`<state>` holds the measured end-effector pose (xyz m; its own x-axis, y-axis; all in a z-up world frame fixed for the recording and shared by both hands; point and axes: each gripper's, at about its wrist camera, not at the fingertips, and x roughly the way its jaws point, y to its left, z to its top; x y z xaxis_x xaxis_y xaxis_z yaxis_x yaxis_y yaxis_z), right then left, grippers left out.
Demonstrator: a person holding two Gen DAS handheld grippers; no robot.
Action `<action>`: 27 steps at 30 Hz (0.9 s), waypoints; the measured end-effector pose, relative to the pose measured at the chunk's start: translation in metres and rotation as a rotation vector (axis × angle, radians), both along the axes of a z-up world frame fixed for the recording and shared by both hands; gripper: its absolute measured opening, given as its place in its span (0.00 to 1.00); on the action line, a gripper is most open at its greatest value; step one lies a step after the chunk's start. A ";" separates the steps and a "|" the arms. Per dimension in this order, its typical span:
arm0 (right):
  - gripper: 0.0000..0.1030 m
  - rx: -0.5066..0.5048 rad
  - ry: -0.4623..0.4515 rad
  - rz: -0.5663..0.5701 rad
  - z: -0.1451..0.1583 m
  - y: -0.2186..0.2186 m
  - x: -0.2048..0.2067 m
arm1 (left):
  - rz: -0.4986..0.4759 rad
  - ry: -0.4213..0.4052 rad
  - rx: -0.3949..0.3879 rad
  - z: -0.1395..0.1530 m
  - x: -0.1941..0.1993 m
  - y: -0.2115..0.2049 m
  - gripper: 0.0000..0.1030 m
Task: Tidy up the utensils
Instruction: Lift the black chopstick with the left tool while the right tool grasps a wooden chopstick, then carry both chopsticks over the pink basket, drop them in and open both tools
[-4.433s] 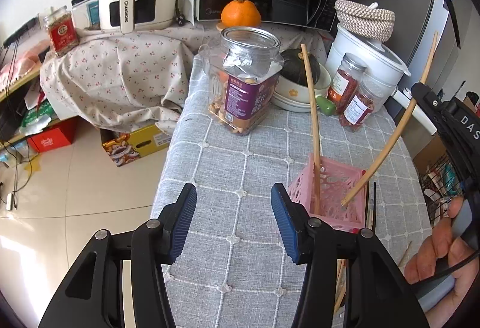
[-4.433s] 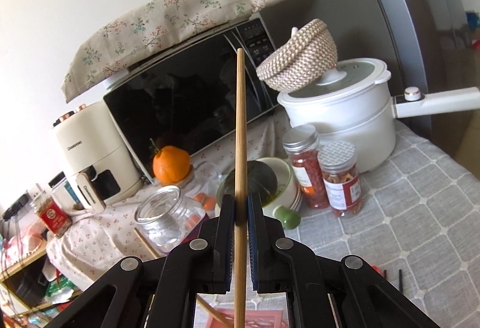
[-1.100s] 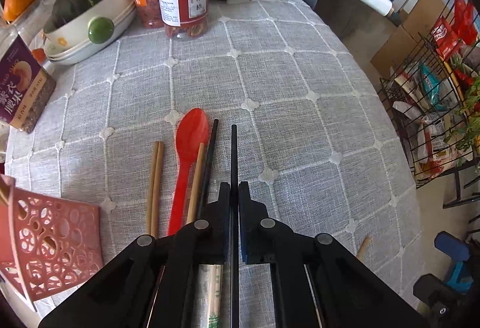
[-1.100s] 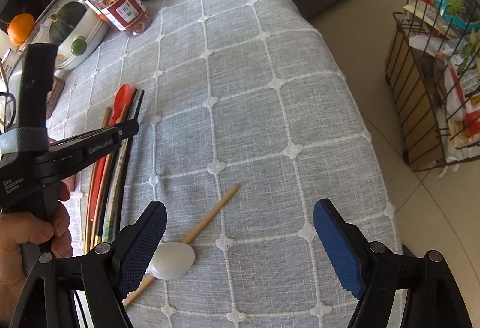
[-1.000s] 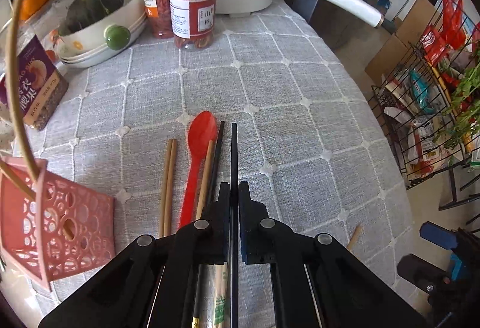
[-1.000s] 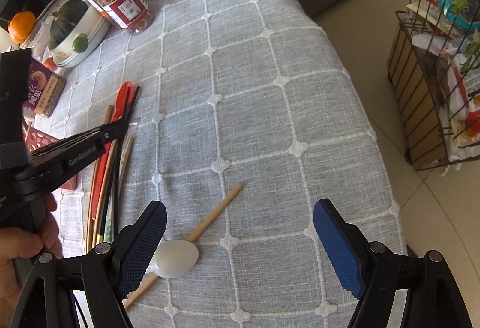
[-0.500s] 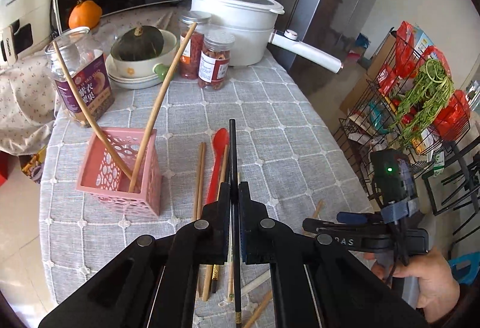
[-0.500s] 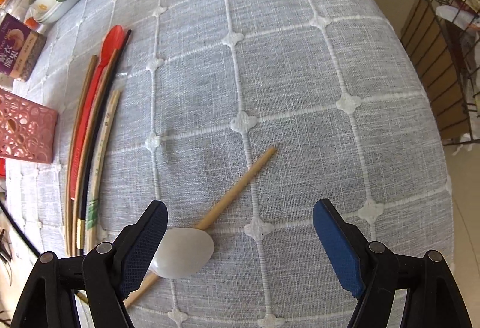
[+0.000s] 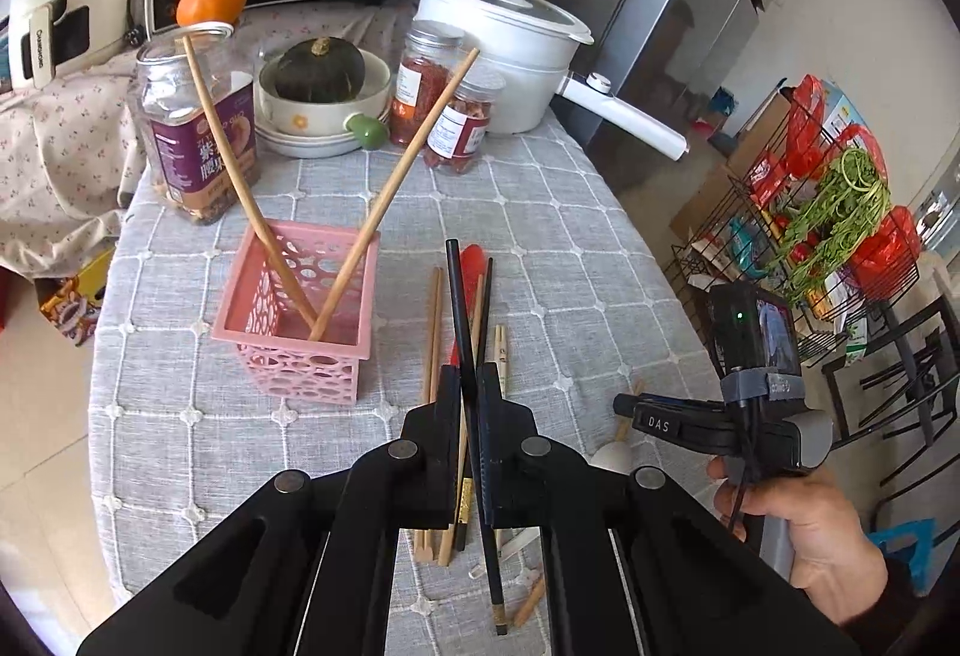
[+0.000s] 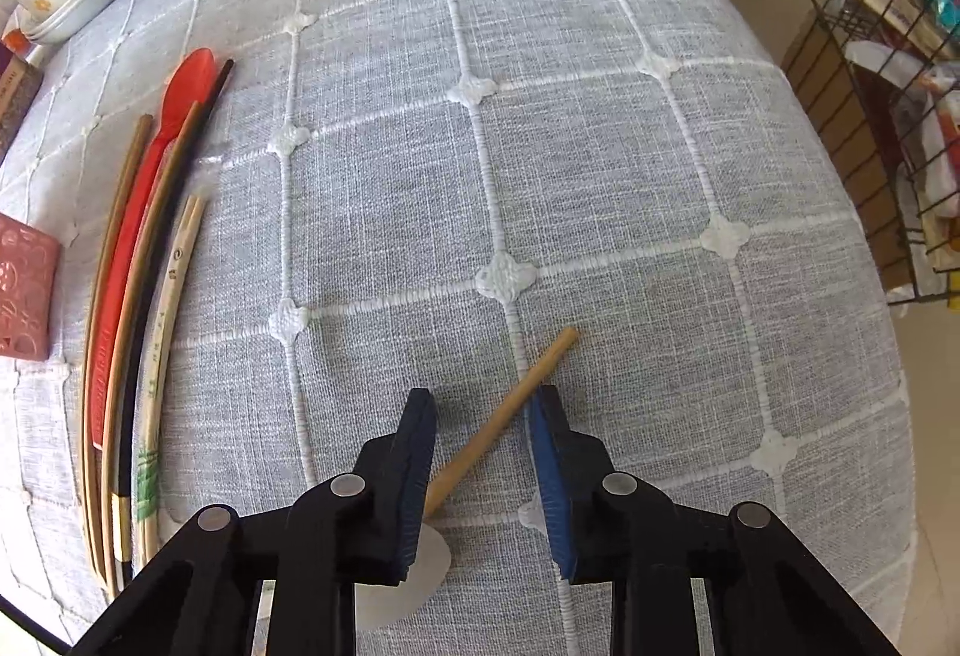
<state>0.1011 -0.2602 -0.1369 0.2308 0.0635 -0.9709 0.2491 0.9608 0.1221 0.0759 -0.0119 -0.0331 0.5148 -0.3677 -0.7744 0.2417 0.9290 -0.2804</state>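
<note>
Your left hand-held gripper point(image 9: 470, 386) is clamped on a black chopstick point(image 9: 457, 296), raised just right of the pink basket point(image 9: 300, 308); next, tip it in. Your right hand-held gripper point(image 10: 483, 416), open, straddles the spoon point(image 10: 510, 410) handle on the table point(image 10: 600, 146); close it.

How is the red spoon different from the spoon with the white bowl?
The red spoon is red all over; the white-bowled spoon has a pale bowl on a wooden handle. The red spoon lies packed among the chopsticks; the white-bowled spoon lies alone, slanted across the cloth. No hand-held gripper is over the red spoon; the right hand-held gripper straddles the other's handle, jaws open. Both lie flat on the grey tablecloth.
</note>
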 end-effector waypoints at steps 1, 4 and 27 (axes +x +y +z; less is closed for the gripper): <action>0.21 0.006 -0.002 -0.014 0.000 -0.003 0.002 | 0.003 0.000 0.000 0.000 -0.001 0.002 0.05; 0.14 0.060 -0.015 -0.057 -0.001 -0.015 0.009 | 0.013 0.001 -0.003 -0.001 -0.002 0.008 0.06; 0.04 0.131 -0.596 0.148 0.150 0.022 -0.029 | 0.099 -0.280 0.006 0.080 -0.034 0.039 0.05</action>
<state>0.0726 -0.2380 0.0127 0.7095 0.2460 -0.6603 -0.0326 0.9475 0.3180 0.0416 0.0269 0.0464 0.7419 -0.3012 -0.5991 0.2169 0.9532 -0.2105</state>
